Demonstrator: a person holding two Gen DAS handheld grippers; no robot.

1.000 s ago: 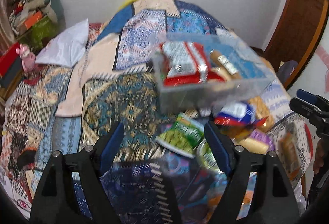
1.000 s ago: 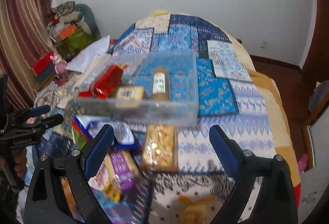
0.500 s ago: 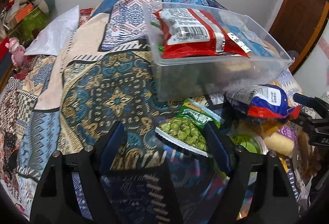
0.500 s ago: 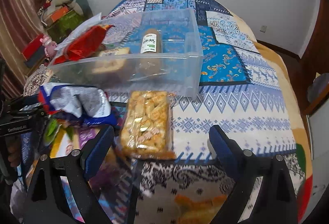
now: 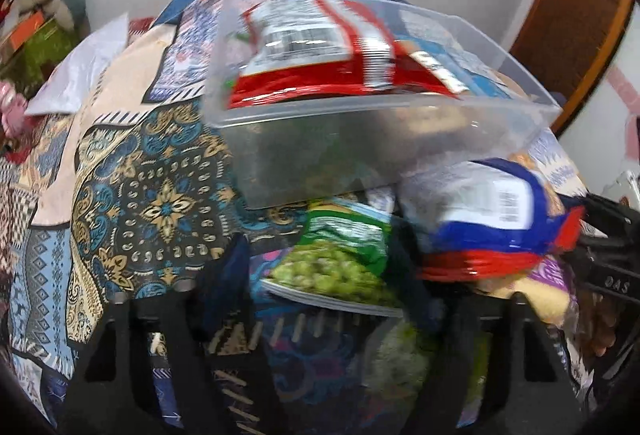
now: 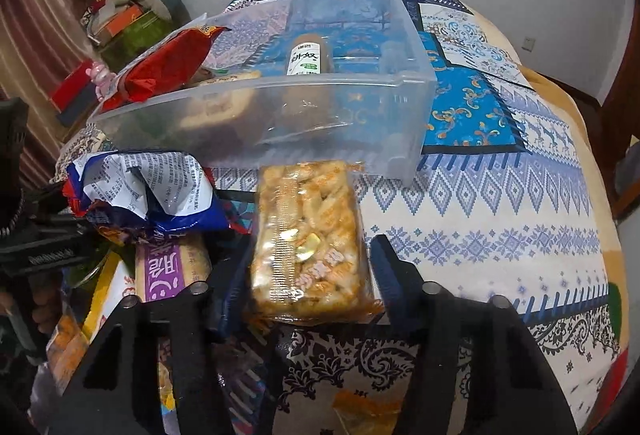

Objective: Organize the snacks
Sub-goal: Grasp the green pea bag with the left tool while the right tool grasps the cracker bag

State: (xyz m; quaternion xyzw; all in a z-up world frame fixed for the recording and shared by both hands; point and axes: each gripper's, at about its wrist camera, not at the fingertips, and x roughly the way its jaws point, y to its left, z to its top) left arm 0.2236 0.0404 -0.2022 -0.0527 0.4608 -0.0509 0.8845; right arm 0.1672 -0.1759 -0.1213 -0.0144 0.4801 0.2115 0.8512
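Observation:
A clear plastic bin (image 5: 532,91) (image 6: 304,115) stands on a patterned bedspread and holds a red snack bag (image 5: 332,75) (image 6: 164,69) and a brown bottle (image 6: 308,57). My left gripper (image 5: 324,267) is open, its fingers on either side of a green pea packet (image 5: 340,267). My right gripper (image 6: 304,267) is open, its fingers close on both sides of a clear pack of orange crackers (image 6: 308,239) in front of the bin. A blue, white and red bag (image 5: 492,219) (image 6: 148,191) lies between the two grippers.
More snacks lie in a pile at the near edge: a purple packet (image 6: 168,267) and yellow packs (image 5: 548,295). The bedspread (image 6: 500,215) stretches right of the bin. A white pillow (image 5: 80,71) and stacked clutter (image 6: 124,15) are at far left.
Both grippers have moved down and forward toward the snacks. The right fingers have narrowed around the cracker pack. The left fingers now flank the green pea packet.

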